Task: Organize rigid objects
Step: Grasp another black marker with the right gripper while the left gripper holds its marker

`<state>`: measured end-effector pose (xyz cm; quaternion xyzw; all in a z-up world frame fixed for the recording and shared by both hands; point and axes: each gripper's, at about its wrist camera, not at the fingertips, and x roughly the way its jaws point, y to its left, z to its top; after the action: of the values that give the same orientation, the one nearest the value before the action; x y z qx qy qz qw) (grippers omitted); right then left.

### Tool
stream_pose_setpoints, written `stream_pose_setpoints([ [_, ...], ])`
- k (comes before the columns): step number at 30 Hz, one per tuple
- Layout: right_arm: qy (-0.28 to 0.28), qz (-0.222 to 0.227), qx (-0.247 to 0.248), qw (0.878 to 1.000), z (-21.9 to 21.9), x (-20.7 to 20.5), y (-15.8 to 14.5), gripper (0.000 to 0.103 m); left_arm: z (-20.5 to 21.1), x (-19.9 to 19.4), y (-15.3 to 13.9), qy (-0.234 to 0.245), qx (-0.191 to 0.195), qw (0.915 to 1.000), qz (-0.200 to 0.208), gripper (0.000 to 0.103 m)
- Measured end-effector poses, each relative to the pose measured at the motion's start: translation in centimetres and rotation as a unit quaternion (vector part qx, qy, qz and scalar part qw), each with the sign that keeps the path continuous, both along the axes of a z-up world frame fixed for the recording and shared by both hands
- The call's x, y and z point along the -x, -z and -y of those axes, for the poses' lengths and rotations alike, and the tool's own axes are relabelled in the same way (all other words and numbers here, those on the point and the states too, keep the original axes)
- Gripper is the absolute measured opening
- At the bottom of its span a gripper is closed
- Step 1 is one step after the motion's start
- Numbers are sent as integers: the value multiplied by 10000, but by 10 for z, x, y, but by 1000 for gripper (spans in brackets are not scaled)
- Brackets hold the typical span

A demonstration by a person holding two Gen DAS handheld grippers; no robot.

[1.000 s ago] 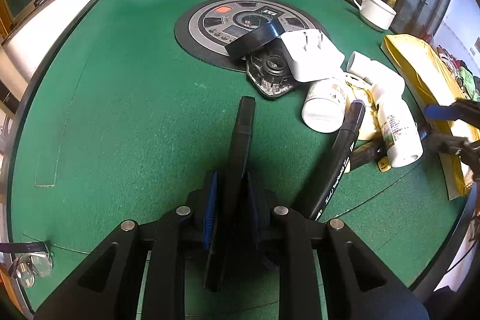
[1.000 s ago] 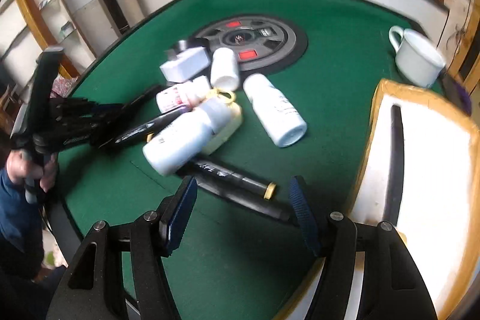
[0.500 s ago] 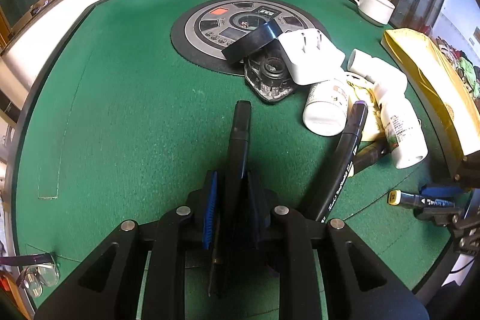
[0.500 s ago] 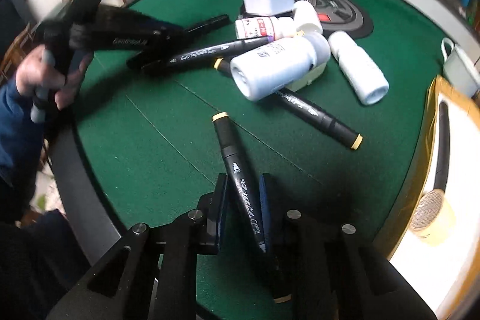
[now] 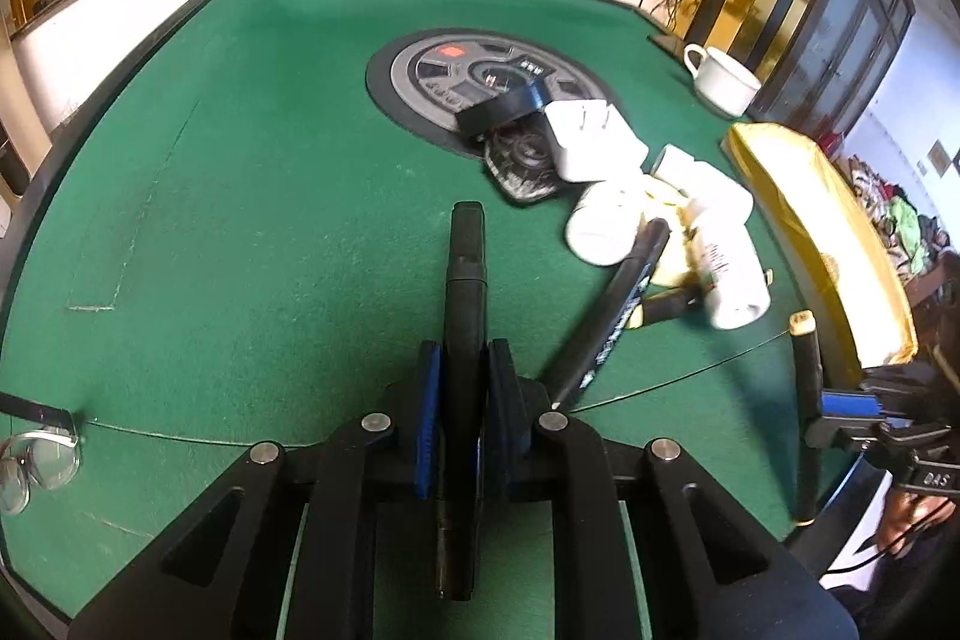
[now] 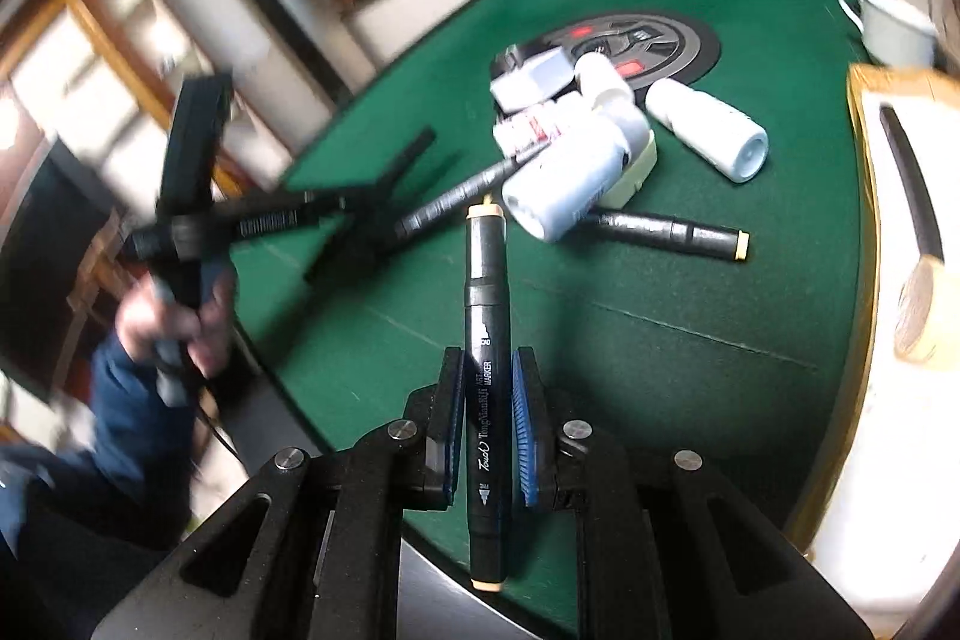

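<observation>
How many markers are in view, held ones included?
4. A black marker in the left hand-held gripper, a beige-capped marker in the right hand-held gripper, and two on the felt: a slanted marker at the bottles, a tan-ended marker beneath them. Others may be hidden.

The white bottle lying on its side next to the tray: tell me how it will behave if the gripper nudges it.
The white bottle is round and lies on its side, so it will probably roll across the green felt. It looks like rigid plastic, likely light, and should not flex.
</observation>
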<state>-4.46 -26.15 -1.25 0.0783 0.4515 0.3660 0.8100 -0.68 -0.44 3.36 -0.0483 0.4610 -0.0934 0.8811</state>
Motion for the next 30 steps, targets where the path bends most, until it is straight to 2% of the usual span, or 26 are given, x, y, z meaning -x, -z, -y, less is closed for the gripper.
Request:
stream_pose_setpoints([
  [6, 281, -180, -535, 9980, 12, -9, 4, 14, 17, 8, -24, 183, 266, 9991, 257, 13],
  [13, 555, -89, -982, 9936, 34, -9, -2, 14, 60, 12, -41, 631, 407, 9964, 404, 13],
  [22, 1111, 45, -1423, 9836, 91, -10, -12, 14, 140, 3, -60, 1342, 727, 9874, 411, 13],
  [30, 1777, 246, -1383, 9740, 157, -12, -27, 14, 226, -18, -77, 1894, 934, 9769, 340, 13],
])
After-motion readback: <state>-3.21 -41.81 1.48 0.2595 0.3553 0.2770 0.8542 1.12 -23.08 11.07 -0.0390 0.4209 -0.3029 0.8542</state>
